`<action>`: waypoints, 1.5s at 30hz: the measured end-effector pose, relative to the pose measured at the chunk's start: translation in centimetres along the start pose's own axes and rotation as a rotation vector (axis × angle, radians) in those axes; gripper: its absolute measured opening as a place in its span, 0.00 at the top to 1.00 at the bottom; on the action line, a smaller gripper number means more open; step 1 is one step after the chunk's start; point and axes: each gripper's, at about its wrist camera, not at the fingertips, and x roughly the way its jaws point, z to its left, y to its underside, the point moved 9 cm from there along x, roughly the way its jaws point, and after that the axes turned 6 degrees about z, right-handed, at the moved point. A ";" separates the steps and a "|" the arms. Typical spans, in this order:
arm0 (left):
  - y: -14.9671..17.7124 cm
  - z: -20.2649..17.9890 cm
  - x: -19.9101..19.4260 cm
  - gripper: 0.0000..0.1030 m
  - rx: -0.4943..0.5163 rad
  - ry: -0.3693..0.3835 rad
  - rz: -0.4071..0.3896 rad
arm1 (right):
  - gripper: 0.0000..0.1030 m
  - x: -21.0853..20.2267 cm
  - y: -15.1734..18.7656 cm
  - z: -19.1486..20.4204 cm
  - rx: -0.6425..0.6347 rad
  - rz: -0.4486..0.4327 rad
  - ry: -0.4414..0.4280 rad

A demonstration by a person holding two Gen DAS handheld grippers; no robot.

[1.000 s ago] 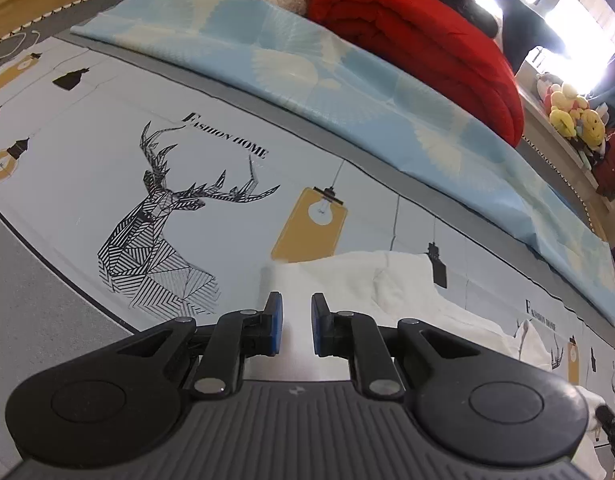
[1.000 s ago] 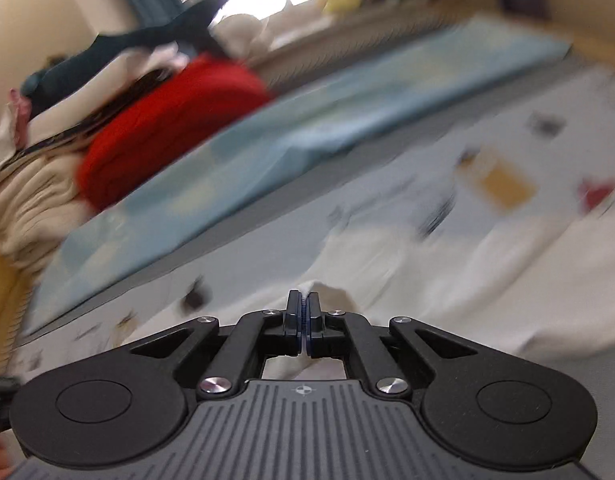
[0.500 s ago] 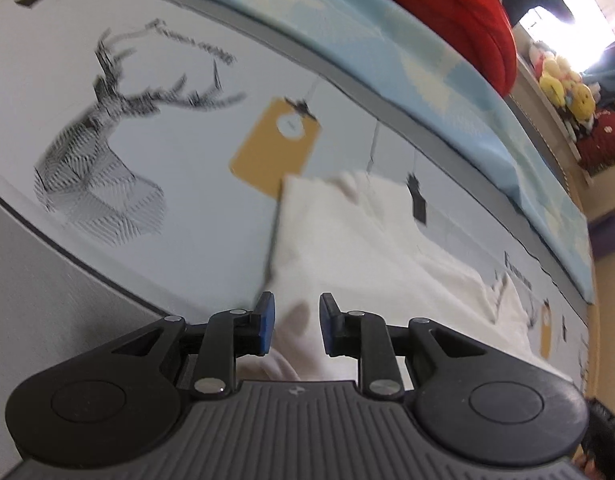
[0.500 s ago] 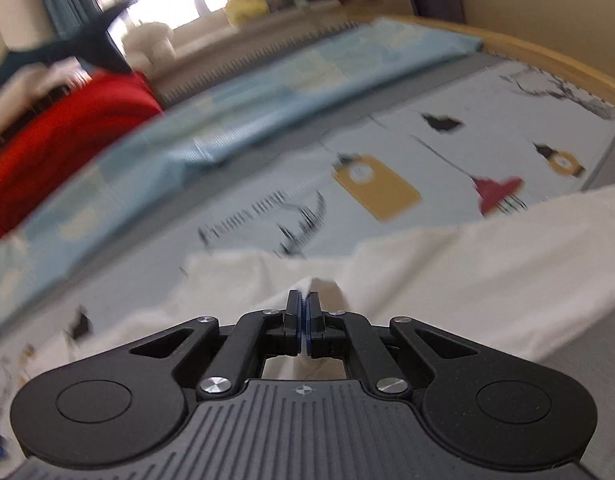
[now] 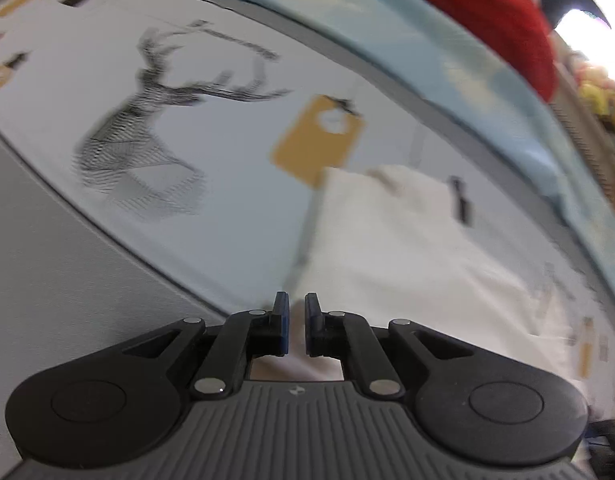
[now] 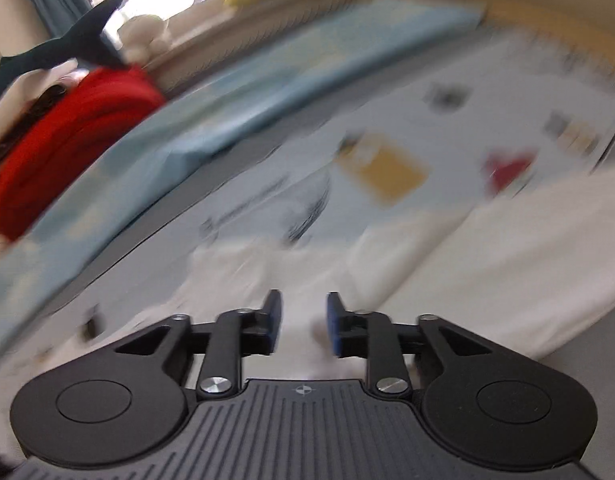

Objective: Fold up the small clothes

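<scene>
A white garment point(image 5: 387, 248) lies spread on a printed bed sheet point(image 5: 211, 184) with a deer drawing. My left gripper point(image 5: 296, 304) is low over the garment's near left edge. Its jaws are closing to a narrow slit, and white cloth is pinched between the blue pads. In the right wrist view the same white garment point(image 6: 507, 272) runs from under the fingers off to the right in loose folds. My right gripper point(image 6: 303, 304) is just above it. Its jaws are opening, with cloth beneath the gap and neither pad pressing on it. Both views are blurred.
A folded light blue quilt point(image 5: 387, 28) lies along the back of the bed, with a red blanket point(image 5: 487, 12) behind it. Both show in the right wrist view too, the quilt point(image 6: 227, 108) and the blanket point(image 6: 67, 140). A dark shark plush point(image 6: 55, 52) rests by the window. A grey border point(image 5: 47, 264) edges the sheet at the left.
The left gripper sank toward the garment's edge and its jaws narrowed onto the cloth. The right gripper's jaws, shut before, have parted, and it moved lower over the garment.
</scene>
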 end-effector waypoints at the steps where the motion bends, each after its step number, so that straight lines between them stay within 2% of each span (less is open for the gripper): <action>1: 0.4 -0.1 0.6 0.92 -0.009 0.024 0.033 | 0.71 0.9 0.7 -0.9 0.002 0.045 0.061; 2: 0.6 0.1 1.3 0.92 -0.021 0.021 0.071 | 0.73 1.6 1.3 -1.6 0.001 0.080 0.100; 3: 1.1 1.0 2.4 0.92 -0.055 -0.006 0.118 | 0.77 1.7 1.4 -2.0 0.010 0.079 0.096; 4: 1.3 1.8 2.8 0.97 -0.091 -0.025 0.130 | 0.77 1.4 0.9 -2.1 0.026 0.062 0.091; 5: 1.3 2.1 2.8 0.98 -0.103 -0.029 0.125 | 0.76 0.6 0.3 -2.2 0.036 0.036 0.097; 6: 1.0 2.0 2.5 0.98 -0.099 -0.032 0.113 | 0.72 -0.4 -0.6 -2.2 0.035 -0.011 0.101; 8: 0.4 1.0 1.1 0.94 -0.054 -0.040 0.043 | 0.64 -2.2 -2.2 -2.9 0.038 -0.111 0.123; 10: 0.3 -0.5 0.2 0.89 0.006 -0.020 -0.002 | 0.58 -3.4 -3.4 -4.6 0.077 -0.170 0.158; 11: 0.7 -1.1 0.5 0.86 0.018 0.004 0.014 | 0.58 -3.6 -3.7 -5.8 0.112 -0.186 0.180; 13: 2.1 -1.3 2.1 0.78 -0.014 0.050 0.107 | 0.56 -3.9 -3.9 -8.8 0.211 -0.189 0.226; 15: 3.5 -1.1 3.6 0.79 -0.049 0.053 0.173 | 0.56 -4.2 -3.7 -12.3 0.317 -0.174 0.257; 18: 3.7 -2.2 2.8 0.77 0.033 0.013 0.134 | 0.56 -5.1 -3.3 -17.7 0.459 -0.194 0.329; 19: 3.7 -2.8 2.3 0.72 0.059 0.018 0.115 | 0.55 -5.5 -3.4 -19.5 0.493 -0.211 0.356; 23: 4.4 -4.3 2.0 0.71 0.114 0.031 0.107 | 0.49 -6.7 -3.3 -25.8 0.614 -0.243 0.439; 26: 4.7 -5.1 2.4 0.71 0.147 0.032 0.114 | 0.49 -7.7 -3.4 -30.2 0.701 -0.277 0.462; 30: 4.8 -6.3 2.5 0.71 0.172 0.056 0.114 | 0.51 -8.1 -4.3 -32.8 0.753 -0.346 0.394; 31: 4.8 -6.6 2.5 0.71 0.175 0.061 0.113 | 0.65 -8.1 -4.6 -32.8 0.754 -0.359 0.369; 32: 4.9 -6.8 2.5 0.71 0.179 0.065 0.110 | 0.75 -7.9 -4.9 -32.8 0.751 -0.366 0.337; 33: 5.0 -6.9 2.5 0.71 0.184 0.066 0.107 | 0.95 -7.8 -5.1 -32.7 0.749 -0.374 0.318; 37: 4.8 -7.1 2.2 0.71 0.194 0.067 0.094 | 0.96 -8.8 -5.9 -30.3 0.683 -0.443 0.349; 38: 4.7 -7.0 2.1 0.71 0.194 0.066 0.091 | 0.96 -9.3 -6.9 -29.5 0.643 -0.468 0.365; 40: 4.4 -6.7 1.8 0.71 0.189 0.065 0.085 | 0.96 -10.4 -8.5 -25.2 0.505 -0.522 0.365; 43: 3.9 -6.2 1.5 0.71 0.177 0.059 0.076 | 0.96 -11.1 -9.7 -14.8 0.230 -0.574 0.243; 45: 3.6 -5.7 1.3 0.71 0.169 0.055 0.071 | 0.96 -10.8 -8.7 -6.5 0.019 -0.565 0.127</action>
